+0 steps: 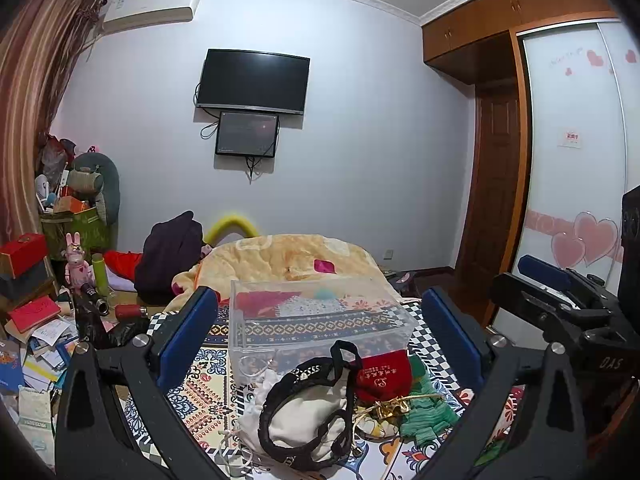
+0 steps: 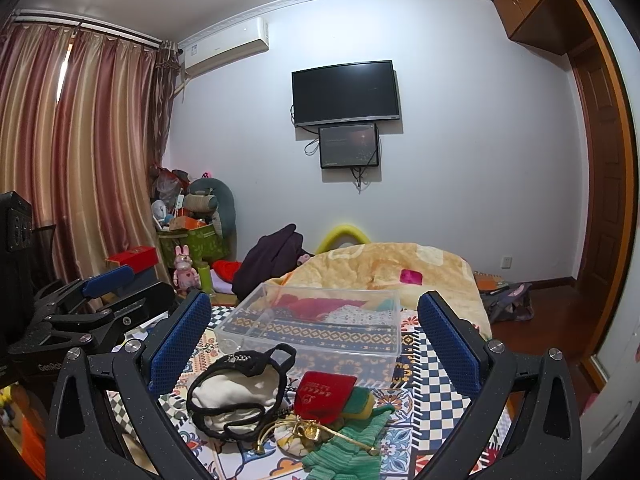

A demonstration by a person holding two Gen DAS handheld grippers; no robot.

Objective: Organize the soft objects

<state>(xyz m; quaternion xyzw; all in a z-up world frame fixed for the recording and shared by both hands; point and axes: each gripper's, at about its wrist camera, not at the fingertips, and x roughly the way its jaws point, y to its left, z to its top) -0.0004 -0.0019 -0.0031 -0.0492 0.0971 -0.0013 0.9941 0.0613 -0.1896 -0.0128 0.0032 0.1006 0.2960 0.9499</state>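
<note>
The bed (image 2: 432, 364), under a patterned cover, carries everything. A clear plastic bin (image 2: 316, 320) sits mid-surface toward the far edge, just in front of a yellow quilt (image 2: 400, 268); whether the coloured fabric seen through its walls is inside or behind cannot be told.

Toward the near edge lies the pile of soft objects: a white pouch (image 2: 232, 396) looped by black cord, touching a red pouch (image 2: 326, 396), which overlaps a green knit piece (image 2: 352, 446). A gold ribbon (image 2: 308, 430) lies across them.

The left gripper (image 1: 320, 332) and right gripper (image 2: 316, 336) both hover above the pile, jaws spread wide, holding nothing.

Judged step: a first pick for transfer to the bin. The red pouch lies on top and looks the easiest; pinch its body, not the cord, and lift slowly so the ribbon does not drag its neighbours.

The pile's near side is cut off by the gripper frames; a small item beneath the ribbon is unidentifiable.
</note>
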